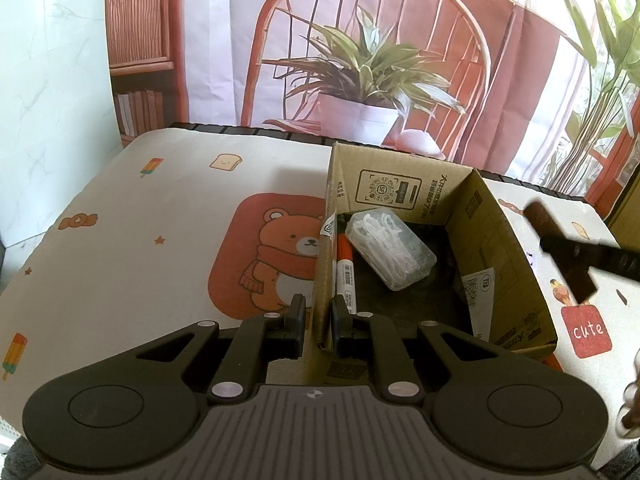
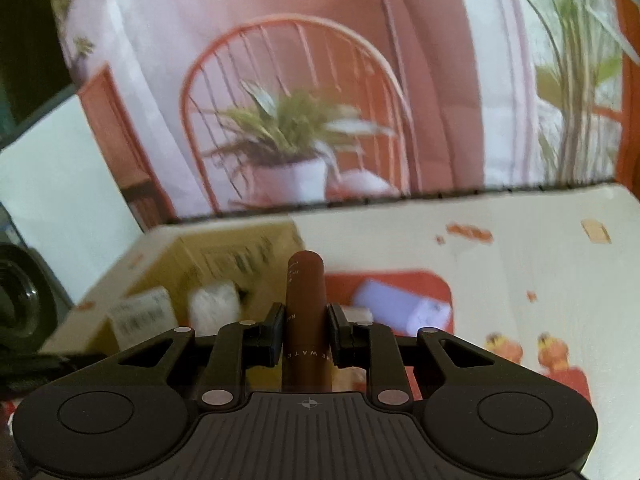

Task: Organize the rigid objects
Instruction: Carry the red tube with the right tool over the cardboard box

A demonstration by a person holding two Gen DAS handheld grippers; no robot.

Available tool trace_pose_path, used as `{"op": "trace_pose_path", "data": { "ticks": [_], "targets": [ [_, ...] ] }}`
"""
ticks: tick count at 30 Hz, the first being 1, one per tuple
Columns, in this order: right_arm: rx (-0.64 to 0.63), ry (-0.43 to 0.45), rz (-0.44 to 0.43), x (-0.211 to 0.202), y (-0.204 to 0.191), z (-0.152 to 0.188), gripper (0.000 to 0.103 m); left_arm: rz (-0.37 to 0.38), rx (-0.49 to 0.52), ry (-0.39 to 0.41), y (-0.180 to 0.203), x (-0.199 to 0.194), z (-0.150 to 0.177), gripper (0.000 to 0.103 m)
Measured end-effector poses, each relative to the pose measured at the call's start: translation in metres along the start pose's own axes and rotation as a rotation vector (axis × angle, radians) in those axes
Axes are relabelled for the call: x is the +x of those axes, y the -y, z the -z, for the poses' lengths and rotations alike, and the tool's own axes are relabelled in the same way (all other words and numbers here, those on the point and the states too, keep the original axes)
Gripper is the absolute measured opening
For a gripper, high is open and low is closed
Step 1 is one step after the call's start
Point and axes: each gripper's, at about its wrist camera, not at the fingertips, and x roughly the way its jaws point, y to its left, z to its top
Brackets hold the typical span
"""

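Two items already lay inside the cardboard box (image 1: 496, 240): a clear plastic case (image 1: 390, 254) of white pieces and an orange-capped marker (image 1: 345, 270) against the left wall. We judged the step in hand to be carrying a third thing to the box.

We noted the left claw (image 1: 319, 322) closed narrow on the near left wall of the box, one finger outside and one inside, apparently steadying it on the worktop (image 1: 120, 240).

The right claw (image 2: 307, 330) was clamped on a brown tube (image 2: 306, 312), which stood up between the fingers with its rounded end pointing away from the camera. From the left wrist view the tube (image 1: 560, 252) hung in the air to the right of the box, beyond its right wall, not yet over the opening. The right wrist view was blurred; the box (image 2: 224, 256) sat ahead and to the left.

Our judgement: the next move calls for bringing the tube leftward over the rim, lowering it into the free floor right of the case, then releasing.
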Motion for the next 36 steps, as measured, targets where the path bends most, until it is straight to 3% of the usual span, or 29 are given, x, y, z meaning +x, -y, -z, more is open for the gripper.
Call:
{"op": "trace_pose_path", "data": {
  "ticks": [6,14,23,36],
  "targets": [
    [-0.089,0.025,-0.083,-0.002,-0.031,-0.018,0.021,0.001,-0.001,0.000,0.000,0.000,0.000,0.015],
    [-0.223,-0.066,-0.199,0.025,-0.075,-0.014,0.021,0.001,0.000,0.000,0.001,0.000,0.000,0.015],
    [-0.235,-0.215,-0.213,0.064,-0.094,0.004,0.021,0.005,-0.001,0.000,0.003,0.000,-0.001,0.015],
    [-0.308,-0.290,-0.199,0.083,-0.107,0.012,0.021,0.007,0.001,0.000,0.003,0.001,-0.001,0.015]
  ]
}}
